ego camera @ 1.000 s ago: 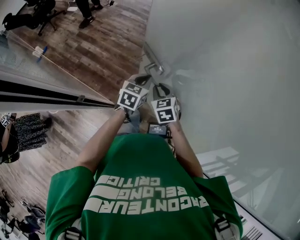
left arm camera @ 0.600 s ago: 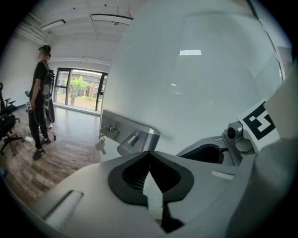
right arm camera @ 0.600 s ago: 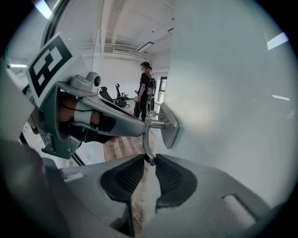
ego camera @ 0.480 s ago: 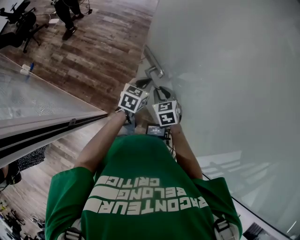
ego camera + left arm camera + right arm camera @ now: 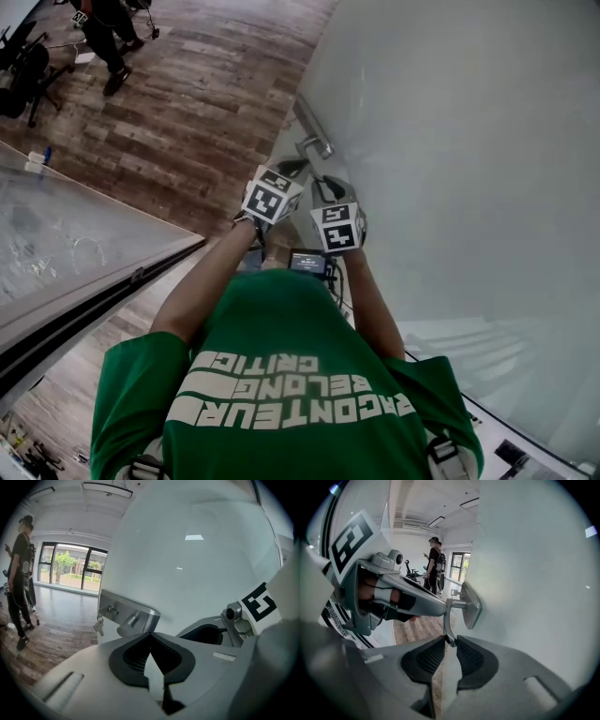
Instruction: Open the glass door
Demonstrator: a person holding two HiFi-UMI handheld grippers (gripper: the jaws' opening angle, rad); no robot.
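The frosted glass door point(image 5: 450, 187) fills the right side of the head view. Its metal lever handle point(image 5: 314, 145) and long lock plate sit at the door's left edge. My right gripper point(image 5: 449, 644) is shut on the tip of the handle point(image 5: 449, 620), which hangs down from its plate point(image 5: 469, 604). In the head view the right gripper point(image 5: 323, 183) is just below the handle. My left gripper point(image 5: 150, 641) is shut with nothing between its pads, right next to the lock plate point(image 5: 136, 616) with a key point(image 5: 99, 626) in it. Seen from the head, the left gripper point(image 5: 298, 167) points at the handle.
A glass partition with a black frame point(image 5: 84, 281) runs along the left. Wooden floor point(image 5: 206, 103) lies ahead. A person point(image 5: 108, 37) stands at the far left beside an office chair point(image 5: 19, 84). People point(image 5: 435, 564) also stand in the room behind.
Both grippers stay at the handle. In the head view the black-framed partition has slid down and to the left, and more wooden floor shows ahead.
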